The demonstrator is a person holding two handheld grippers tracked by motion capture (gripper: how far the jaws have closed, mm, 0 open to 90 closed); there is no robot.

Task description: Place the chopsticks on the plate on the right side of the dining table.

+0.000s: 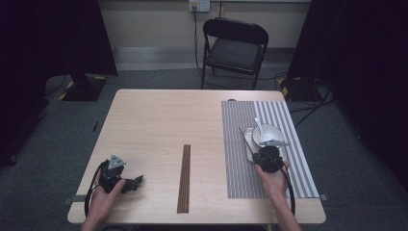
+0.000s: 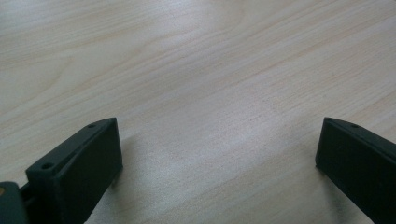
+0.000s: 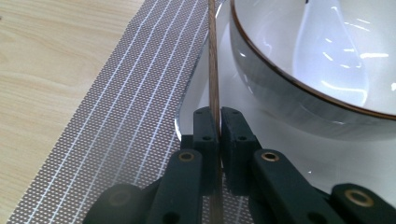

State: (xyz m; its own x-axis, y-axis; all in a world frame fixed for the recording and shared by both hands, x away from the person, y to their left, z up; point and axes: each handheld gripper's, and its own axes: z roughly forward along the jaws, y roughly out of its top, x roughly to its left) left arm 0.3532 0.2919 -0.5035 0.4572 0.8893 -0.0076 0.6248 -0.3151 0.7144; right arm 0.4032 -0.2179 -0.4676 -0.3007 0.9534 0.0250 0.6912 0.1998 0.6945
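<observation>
At the left of the tabletop [image 1: 159, 120] the left tool [image 1: 126, 183] lies low on the bare wood, released — its jaws stand wide apart with nothing between them. The person's left hand [image 1: 103, 195] grips it from behind, the forearm coming in from the near edge.

In the middle a bundle of dark chopsticks [image 1: 184, 178] rests on the wood, lengthwise away from the person, untouched and well apart from both tools.

At the right, on the striped placemat [image 1: 238, 159], sit a white plate [image 1: 248, 139] and a bowl [image 1: 268, 134] with a white spoon [image 1: 258, 126] in it. The right tool [image 3: 218, 128] is clenched on a single chopstick [image 3: 214, 56], which runs along the plate's left rim beside the bowl. The right hand [image 1: 273, 179] reaches forward over the mat, tool pointing away and low.

Judging from this, the place setting is partly done: one chopstick is about at the plate but not yet let go, and the bundle is left to fetch.
</observation>
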